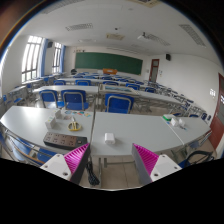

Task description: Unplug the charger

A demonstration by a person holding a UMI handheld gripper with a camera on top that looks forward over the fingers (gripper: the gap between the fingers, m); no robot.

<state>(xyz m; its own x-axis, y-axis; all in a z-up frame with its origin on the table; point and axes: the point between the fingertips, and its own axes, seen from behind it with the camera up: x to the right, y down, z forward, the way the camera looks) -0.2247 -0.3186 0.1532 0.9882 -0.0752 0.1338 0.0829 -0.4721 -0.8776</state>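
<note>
The hand-held gripper [110,160] has its two pink-padded fingers spread wide with nothing between them, hanging over the gap between two pale tables [125,125]. A dark cable [92,165] drops through that gap just inside the left finger. On the left table, just beyond that finger, lies a dark flat object [60,140] that may be the power strip holding the charger; I cannot make out the plug itself. Blue chairs [72,98] and a green chalkboard [108,63] stand well beyond. Risk: closing on the cable instead of the plug would drag the strip off.
</note>
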